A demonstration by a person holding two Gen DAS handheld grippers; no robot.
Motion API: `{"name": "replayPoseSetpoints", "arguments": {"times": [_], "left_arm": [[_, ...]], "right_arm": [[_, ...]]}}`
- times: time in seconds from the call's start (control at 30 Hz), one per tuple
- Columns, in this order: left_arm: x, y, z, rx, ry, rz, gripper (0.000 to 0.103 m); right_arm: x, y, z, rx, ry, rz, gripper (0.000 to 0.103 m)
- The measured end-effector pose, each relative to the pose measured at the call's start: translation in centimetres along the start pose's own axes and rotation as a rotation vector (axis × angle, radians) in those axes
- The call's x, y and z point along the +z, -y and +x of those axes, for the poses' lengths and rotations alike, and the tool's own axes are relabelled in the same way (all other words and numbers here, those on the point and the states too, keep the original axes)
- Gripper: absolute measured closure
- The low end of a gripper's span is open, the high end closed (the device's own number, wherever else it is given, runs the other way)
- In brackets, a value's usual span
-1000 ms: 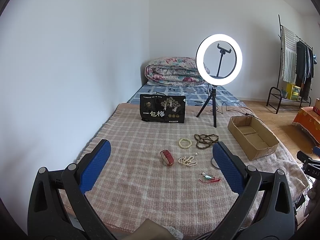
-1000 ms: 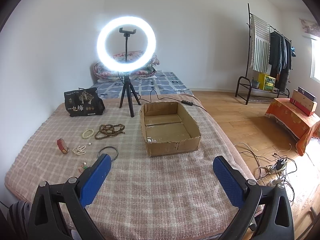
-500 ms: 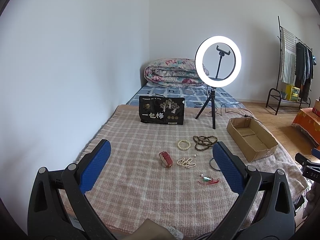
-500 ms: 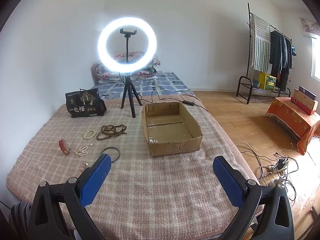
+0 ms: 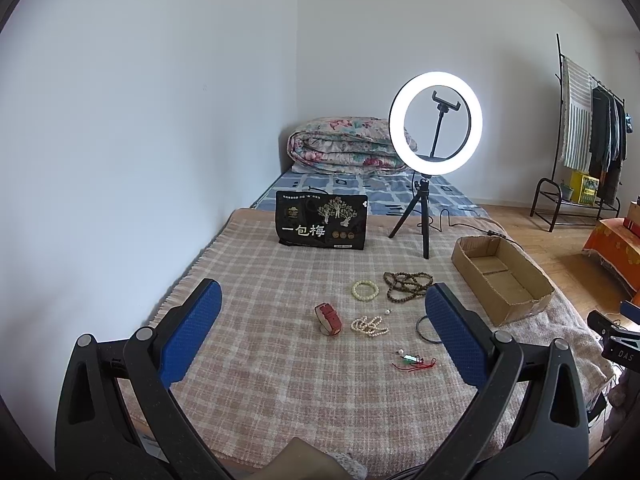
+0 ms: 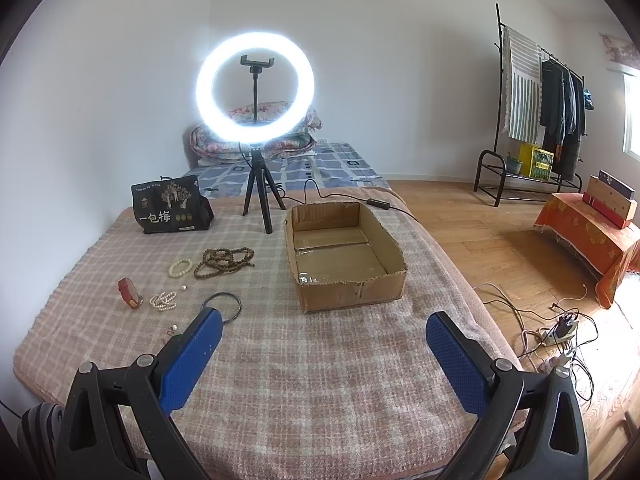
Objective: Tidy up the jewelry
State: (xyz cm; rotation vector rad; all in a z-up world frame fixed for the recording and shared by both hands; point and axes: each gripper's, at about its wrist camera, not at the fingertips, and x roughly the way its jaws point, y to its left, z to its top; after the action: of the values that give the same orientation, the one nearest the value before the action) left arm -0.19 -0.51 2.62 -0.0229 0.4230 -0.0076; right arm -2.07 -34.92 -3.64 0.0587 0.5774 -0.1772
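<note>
Your left claw (image 5: 322, 332) and right claw (image 6: 324, 354) are both wide and hold nothing. The jewelry (image 5: 369, 325) lies on the bed (image 5: 280, 400), left of the cardboard box (image 6: 390, 246).

Six jewelry pieces (image 5: 365, 325), one cardboard box (image 5: 516, 304), one ring light (image 5: 435, 120), one black bag (image 5: 321, 226).

A lit white ring light on a black tripod (image 5: 435, 120) stands on the pink checked blanket (image 5: 280, 360), just right of a black printed bag (image 5: 321, 225). A rolled floral quilt (image 5: 344, 146) lies behind against the wall. A black clothes rack (image 6: 536, 96) stands on the wooden floor (image 6: 472, 232), near an orange-draped table (image 6: 588, 232).
</note>
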Motion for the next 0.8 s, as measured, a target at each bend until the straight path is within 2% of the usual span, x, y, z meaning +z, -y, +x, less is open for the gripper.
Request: {"name": "replayPoseSetpoints", "arguments": {"times": [0.47, 0.8], "left_arm": [[-0.4, 0.0, -0.1, -0.001, -0.001, 0.003, 0.0], [-1.3, -0.3, 1.3, 0.011, -0.021, 0.001, 0.0]], "right_arm": [[-0.2, 0.0, 0.4, 0.002, -0.007, 0.003, 0.0], [-0.3, -0.3, 1.5, 0.002, -0.023, -0.001, 0.0]]}}
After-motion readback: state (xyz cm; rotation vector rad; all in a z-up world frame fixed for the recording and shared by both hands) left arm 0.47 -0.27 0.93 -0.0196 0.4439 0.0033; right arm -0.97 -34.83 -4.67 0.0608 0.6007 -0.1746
